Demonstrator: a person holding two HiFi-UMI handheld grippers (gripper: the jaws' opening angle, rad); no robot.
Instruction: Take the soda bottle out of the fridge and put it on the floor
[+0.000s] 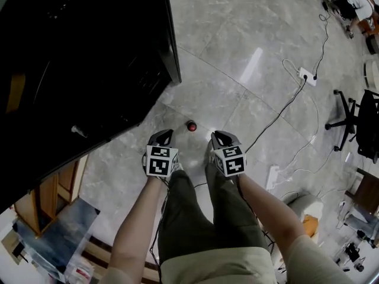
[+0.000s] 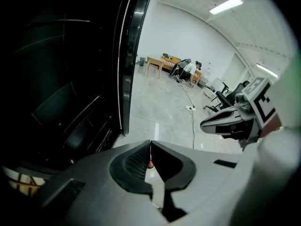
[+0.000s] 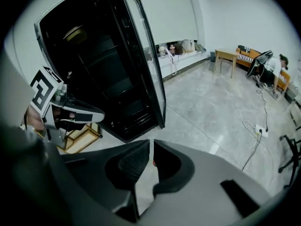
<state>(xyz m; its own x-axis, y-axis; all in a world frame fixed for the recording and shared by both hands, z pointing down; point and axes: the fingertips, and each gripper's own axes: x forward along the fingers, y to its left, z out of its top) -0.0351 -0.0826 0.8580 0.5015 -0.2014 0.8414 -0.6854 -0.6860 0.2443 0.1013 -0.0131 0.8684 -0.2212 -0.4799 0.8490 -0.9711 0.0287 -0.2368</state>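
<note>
The left gripper (image 2: 150,143) has its jaws closed tip to tip, with nothing between them. On the right gripper (image 3: 151,143) the jaws are all but closed, a thin slit left at the tips, and they hold nothing either.

The soda bottle (image 1: 191,125) stands upright on the floor (image 1: 237,40), seen from straight above, so mostly its red cap shows. It is free of both grippers. In the head view it lies between them and slightly ahead of their tips. Each gripper view catches the red cap far below, through the gap behind its own jaws.

The two grippers hang side by side above the person's legs and point steeply down, marker cubes facing up.

The black fridge (image 1: 89,52) rises to the left of the bottle, with its glass door (image 3: 146,55) swung open. A wooden box (image 3: 82,138) sits at the foot of the fridge. Well off to the right, a white power strip (image 1: 307,76) lies on the tiles with cables trailing from it, and a black office chair (image 1: 358,123) stands beyond.
</note>
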